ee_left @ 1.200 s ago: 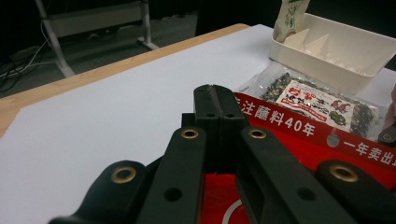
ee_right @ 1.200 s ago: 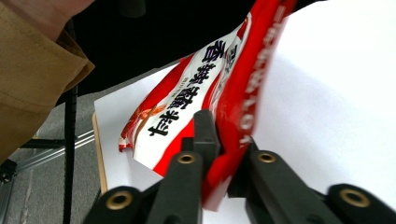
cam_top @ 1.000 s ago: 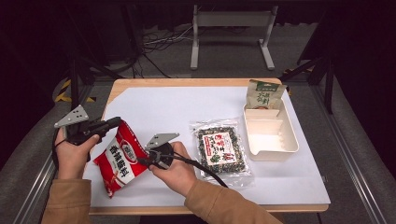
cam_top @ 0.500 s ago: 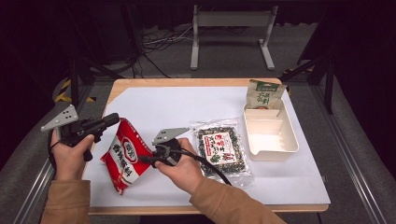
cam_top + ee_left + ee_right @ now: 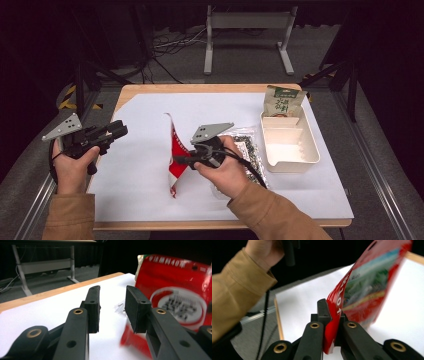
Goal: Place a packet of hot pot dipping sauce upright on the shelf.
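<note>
The right gripper point(image 5: 176, 161) pinches the red bag point(image 5: 176, 150) by its edge, jaws pressed together on the foil, as the right gripper view shows with the red bag point(image 5: 362, 287) rising out of the clamp. The bag stands on edge, lifted off the paper, its long axis running away from the person and its bottom corner dipping toward the sheet. It sits directly at the tip of this gripper, so the right hand point(image 5: 225, 167) is plainly the nearer one.

The left gripper point(image 5: 117, 132) is well apart, off to the bag's left, jaws spread with nothing between them. In the left gripper view the left gripper point(image 5: 112, 303) looks across bare paper, and the bag's printed face point(image 5: 175, 292) stands ahead and to the right of its open jaws. My guess is any second grasp would come from that side.

Just behind the right hand lies a clear packet point(image 5: 247, 150) of dark contents, flat. Farther right is a white tray point(image 5: 315, 155), with a green-and-tan pouch point(image 5: 282, 101) upright at its far end.

White paper point(image 5: 140, 185) covers a wooden table point(image 5: 200, 89). Beyond it are grey floor, cables and a metal stand point(image 5: 247, 30) against darkness.
</note>
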A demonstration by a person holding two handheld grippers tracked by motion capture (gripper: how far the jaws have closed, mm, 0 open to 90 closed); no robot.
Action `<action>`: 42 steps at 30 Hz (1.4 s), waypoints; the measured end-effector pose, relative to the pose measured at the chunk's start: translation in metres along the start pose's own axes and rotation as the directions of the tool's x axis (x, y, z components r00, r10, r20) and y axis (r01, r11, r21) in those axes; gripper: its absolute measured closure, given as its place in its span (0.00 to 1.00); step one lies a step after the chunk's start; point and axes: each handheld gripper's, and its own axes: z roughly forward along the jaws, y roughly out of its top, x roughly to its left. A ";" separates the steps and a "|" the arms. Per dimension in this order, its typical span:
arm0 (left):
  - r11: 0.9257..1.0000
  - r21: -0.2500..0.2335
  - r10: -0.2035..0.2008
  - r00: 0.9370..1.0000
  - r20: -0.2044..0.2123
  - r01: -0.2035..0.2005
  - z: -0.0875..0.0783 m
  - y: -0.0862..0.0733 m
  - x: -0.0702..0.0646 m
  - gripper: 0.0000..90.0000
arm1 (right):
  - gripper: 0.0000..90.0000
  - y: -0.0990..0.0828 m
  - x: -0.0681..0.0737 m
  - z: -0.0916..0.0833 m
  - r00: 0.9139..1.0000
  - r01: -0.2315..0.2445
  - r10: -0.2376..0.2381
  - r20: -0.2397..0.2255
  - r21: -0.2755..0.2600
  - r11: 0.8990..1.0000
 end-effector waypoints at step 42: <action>0.999 0.043 -0.027 1.000 0.015 0.026 0.008 -0.007 0.002 0.72 | 0.99 0.015 -0.069 -0.158 0.922 0.114 -0.188 0.339 0.226 0.967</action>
